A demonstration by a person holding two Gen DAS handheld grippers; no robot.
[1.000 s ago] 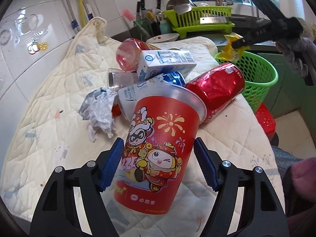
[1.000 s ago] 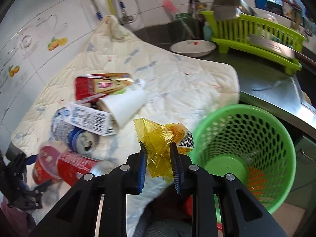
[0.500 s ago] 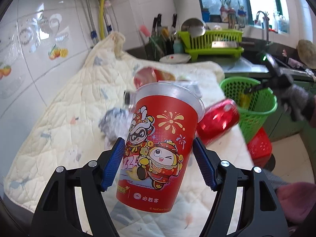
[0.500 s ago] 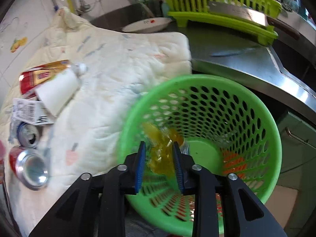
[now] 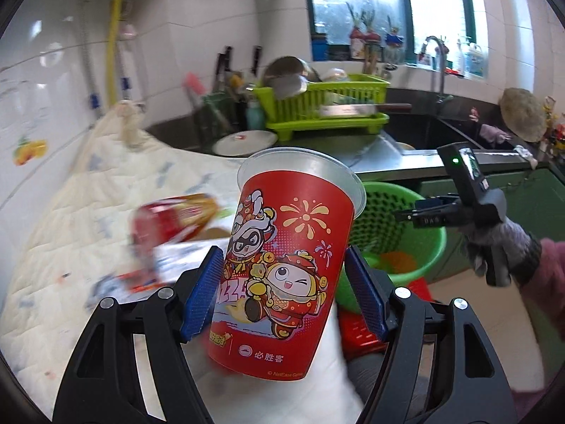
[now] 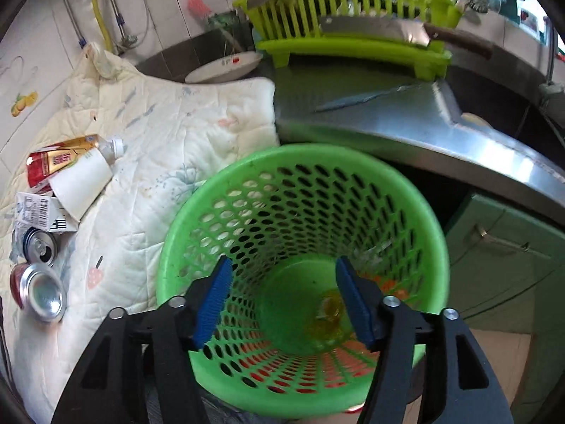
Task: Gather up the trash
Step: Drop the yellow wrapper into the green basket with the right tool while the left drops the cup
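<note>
Left gripper [image 5: 284, 295]: my fingers [image 5: 203, 291] clamp the red cup from both sides; both blue pads press on its wall.
Red cup [image 5: 289, 258]: I hold it off the worktop, rim up and tilted slightly right. Cartoon print faces my camera. The clear rim is at the top.
Right gripper [image 6: 286, 300]: my fingers [image 6: 213, 298] are spread wide with nothing between them, positioned over the mouth of the green basket.
Green basket [image 6: 247, 190]: perforated plastic, standing just beside the edge of the quilt-covered worktop, below the steel counter. In the left wrist view it [image 5: 427, 233] appears behind and to the right of the cup.
Yellow wrapper [image 6: 330, 312]: lies on the basket floor, apart from my right fingers. Blurred.
Quilt [image 6: 169, 134]: pale padded cloth covering the worktop.
Remaining trash on quilt, right wrist view: red and gold bottle [image 6: 61, 155], white cup [image 6: 81, 185] lying on its side and touching that bottle, carton [image 6: 39, 210] with barcode, blue can [image 6: 39, 247], red can [image 6: 37, 289] with its base toward my camera. All are grouped at the left edge, well apart from the basket.
Dish rack [image 6: 353, 17]: lime green, at the back of the steel counter, with a cleaver [image 6: 381, 30] across it.
Plate [image 6: 224, 67]: white, beside the quilt's far edge.
</note>
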